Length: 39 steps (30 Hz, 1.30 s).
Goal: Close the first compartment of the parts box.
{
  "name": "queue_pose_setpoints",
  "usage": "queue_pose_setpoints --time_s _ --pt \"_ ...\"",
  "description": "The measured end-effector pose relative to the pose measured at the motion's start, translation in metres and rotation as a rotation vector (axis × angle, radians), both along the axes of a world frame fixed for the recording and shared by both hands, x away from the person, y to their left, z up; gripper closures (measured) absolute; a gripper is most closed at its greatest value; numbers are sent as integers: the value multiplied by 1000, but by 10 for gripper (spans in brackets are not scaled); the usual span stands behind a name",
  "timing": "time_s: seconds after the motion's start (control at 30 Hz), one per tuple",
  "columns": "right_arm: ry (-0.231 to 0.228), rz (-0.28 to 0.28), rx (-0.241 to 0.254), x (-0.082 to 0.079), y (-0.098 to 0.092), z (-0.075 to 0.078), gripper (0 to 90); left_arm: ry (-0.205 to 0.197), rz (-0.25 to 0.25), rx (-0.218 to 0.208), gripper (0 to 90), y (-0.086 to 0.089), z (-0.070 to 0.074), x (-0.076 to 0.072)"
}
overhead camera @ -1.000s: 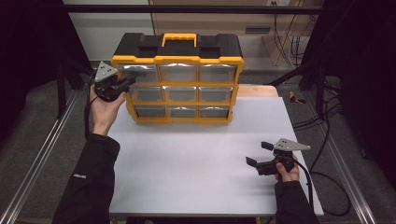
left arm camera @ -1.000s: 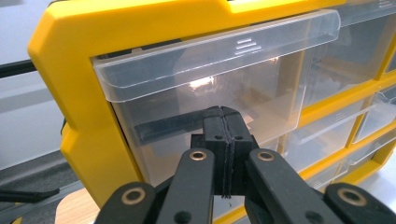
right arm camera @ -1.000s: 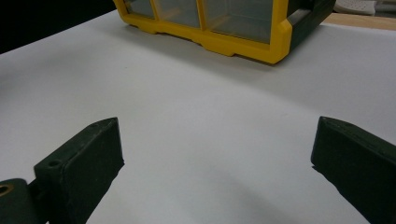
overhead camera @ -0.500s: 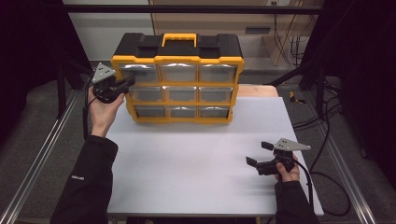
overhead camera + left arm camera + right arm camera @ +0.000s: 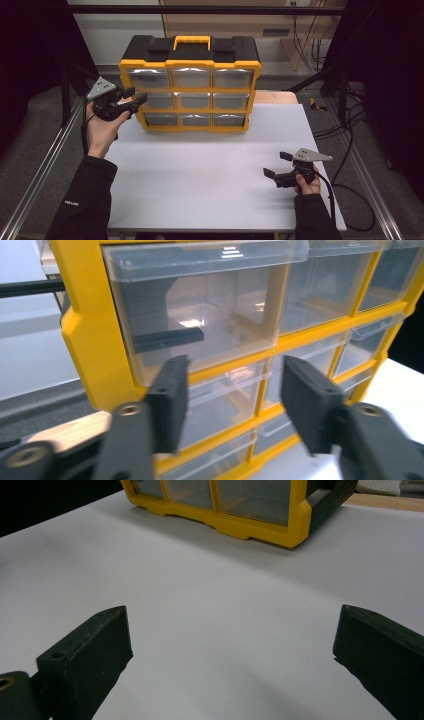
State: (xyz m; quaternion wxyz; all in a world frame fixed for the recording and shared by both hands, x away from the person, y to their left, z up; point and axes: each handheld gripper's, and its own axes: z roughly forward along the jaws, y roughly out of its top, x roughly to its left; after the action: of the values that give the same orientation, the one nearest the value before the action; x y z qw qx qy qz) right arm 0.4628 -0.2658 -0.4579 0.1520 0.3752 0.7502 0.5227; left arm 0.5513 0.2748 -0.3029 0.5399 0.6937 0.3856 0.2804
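A yellow and black organizer (image 5: 190,95) with clear drawers stands at the back of the white table (image 5: 210,160). My left gripper (image 5: 135,96) hovers at its left end, level with the middle left drawer (image 5: 157,100). Its jaws have just been opening and now stand apart with nothing between them. In the left gripper view the left gripper (image 5: 232,395) faces the left column of drawers (image 5: 200,315) from close up. My right gripper (image 5: 276,164) rests near the table's front right, open wide and empty. In its own view the right gripper (image 5: 230,645) looks across bare table toward the organizer's base (image 5: 235,520).
The organizer has a yellow carry handle (image 5: 192,41) on top. Metal rails (image 5: 45,165) run along both sides of the table. Cables (image 5: 345,125) lie on the floor at the right. Bare table spreads between the organizer and the right gripper.
The left gripper's jaws have gone from shut to apart, and that hand has drawn back a little from the organizer. The right hand has stayed still.
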Motion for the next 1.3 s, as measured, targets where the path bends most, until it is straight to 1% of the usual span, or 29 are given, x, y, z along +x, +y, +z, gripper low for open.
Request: queue_pose_setpoints --time_s 0.07,0.13,0.23,0.3,0.4,0.47,0.57,0.8,0.9,0.97,1.0,1.03,1.1,1.17,1.3 --pt "-1 0 0 0 0 0 24 2 -9 -17 348 0 -2 -3" --pt "1 0 -1 0 0 0 24 9 -12 -24 295 0 -5 -5" --pt "0 0 -3 0 0 0 24 12 -22 -32 211 0 -9 -9" --pt "-2 2 -4 0 0 0 24 6 -27 -26 151 -1 -11 -12" --pt "-3 1 -1 0 0 0 24 21 -45 -35 88 -1 -16 -15" --pt "-4 3 -2 0 0 0 24 34 -48 -38 53 -2 -21 -17" --pt "-6 2 -2 0 0 0 24 35 -45 -32 24 -1 -26 -21" --pt "-8 6 1 -1 1 0 24 39 -71 -16 4 -4 -39 -30" --pt "-8 6 1 -1 1 0 24 38 -88 -21 3 -4 -45 -34" --pt "-9 6 1 -1 1 0 24 39 -99 -31 1 -5 -50 -36" --pt "-10 7 1 -1 1 0 24 38 -99 -24 0 -5 -52 -37" --pt "-8 8 3 -1 1 1 24 43 -108 -30 0 -6 -55 -38" --pt "-8 6 3 -1 0 1 24 38 -122 -39 0 -6 -60 -40" --pt "-9 6 2 -1 0 1 24 42 -129 -46 1 -6 -65 -43" --pt "-10 6 2 -1 0 1 24 35 -144 -46 1 -7 -74 -48"
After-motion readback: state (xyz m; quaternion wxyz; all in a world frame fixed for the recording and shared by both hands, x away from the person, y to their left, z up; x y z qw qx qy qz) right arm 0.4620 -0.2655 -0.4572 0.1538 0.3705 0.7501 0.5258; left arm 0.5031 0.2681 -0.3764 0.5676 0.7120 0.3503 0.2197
